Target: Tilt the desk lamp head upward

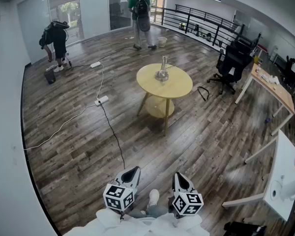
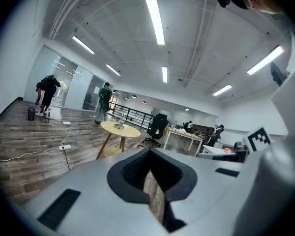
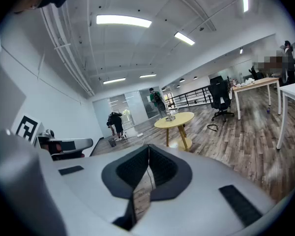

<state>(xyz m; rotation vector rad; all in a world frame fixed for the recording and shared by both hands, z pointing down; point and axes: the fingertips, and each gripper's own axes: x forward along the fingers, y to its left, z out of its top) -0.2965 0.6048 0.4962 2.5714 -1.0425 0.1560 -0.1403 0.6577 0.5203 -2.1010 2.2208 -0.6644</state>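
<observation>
Yellow round table [image 1: 176,85], grey-brown plank floor [image 1: 73,151], black chair [image 1: 234,60]

The floor [image 1: 196,132] is made of wood boards. They are gray-brown and look a bit rough, with a soft shine close to the glass wall [image 1: 64,9]. The glass is smooth and glossy. The round table [image 1: 179,87] looks like pale yellow wood, smooth and not shiny. The lamp [image 1: 162,72] on it looks like shiny silver metal. The chair [image 1: 233,63] is black and dull. The railing [image 1: 196,17] looks like black metal. The left gripper [image 1: 132,171] and right gripper [image 1: 179,176] have smooth, matt gray plastic shells and black pads [image 2: 132,173] with fine ribs.
</observation>
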